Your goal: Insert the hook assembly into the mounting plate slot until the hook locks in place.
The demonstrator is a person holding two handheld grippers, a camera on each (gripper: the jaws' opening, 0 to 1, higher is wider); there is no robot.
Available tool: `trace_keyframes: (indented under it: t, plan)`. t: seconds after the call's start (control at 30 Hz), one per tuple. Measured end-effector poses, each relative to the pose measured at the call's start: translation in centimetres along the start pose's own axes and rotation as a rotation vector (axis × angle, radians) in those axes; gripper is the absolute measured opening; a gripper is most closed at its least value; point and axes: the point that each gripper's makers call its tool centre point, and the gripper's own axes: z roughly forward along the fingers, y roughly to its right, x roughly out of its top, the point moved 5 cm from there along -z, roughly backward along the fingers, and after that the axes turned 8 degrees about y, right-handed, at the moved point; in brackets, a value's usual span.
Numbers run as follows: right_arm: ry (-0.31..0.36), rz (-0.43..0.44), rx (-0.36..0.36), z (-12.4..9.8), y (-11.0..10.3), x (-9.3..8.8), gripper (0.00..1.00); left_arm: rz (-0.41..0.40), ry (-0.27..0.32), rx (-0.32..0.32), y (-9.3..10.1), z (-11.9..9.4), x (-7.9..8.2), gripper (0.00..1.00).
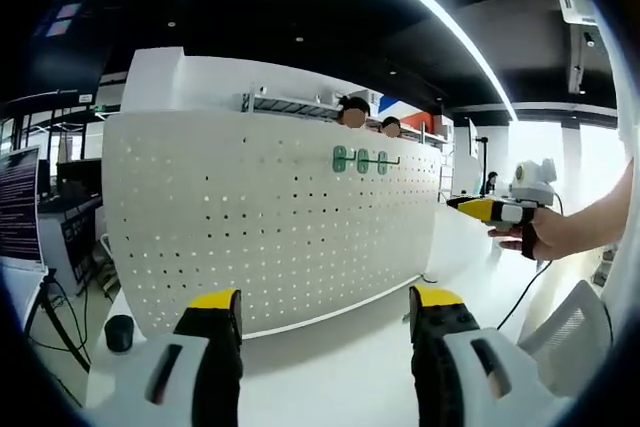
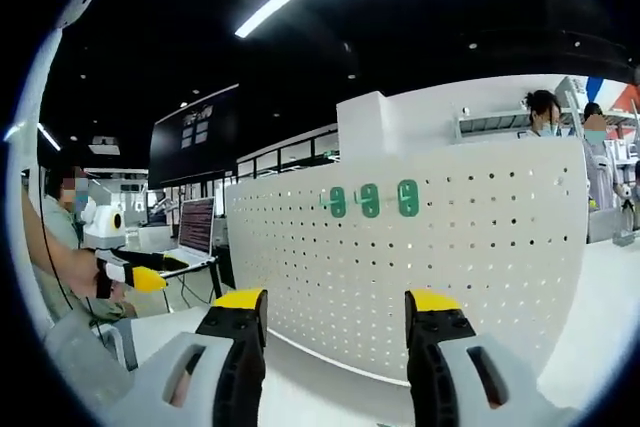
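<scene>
A white pegboard mounting plate (image 1: 270, 217) stands upright on a white table, also seen in the right gripper view (image 2: 430, 257). Three green hooks (image 1: 360, 160) sit in a row near its top edge, shown again in the right gripper view (image 2: 370, 200). My left gripper (image 1: 325, 312) is open and holds nothing, its yellow-tipped jaws well short of the board. My right gripper (image 2: 335, 312) is open and holds nothing too. The right gripper (image 1: 490, 210) enters the left gripper view at the right, held by a hand. The left gripper (image 2: 140, 272) appears at the left of the right gripper view.
The white table (image 1: 340, 357) runs in front of the board. A laptop (image 2: 195, 227) stands left of the board, and a dark monitor (image 1: 18, 202) sits at the far left. People stand behind the board near shelving (image 1: 300, 107). A black cable (image 1: 530, 287) trails at right.
</scene>
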Motion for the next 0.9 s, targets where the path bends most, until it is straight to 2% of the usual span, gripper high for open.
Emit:
trace_keyframes:
  t: [0.9]
  plan:
    - [0.003,0.042,-0.026,-3.8,-1.1,-1.5,0.61,-0.014,0.003,-0.02,0.4,0.0,-0.4,0.72]
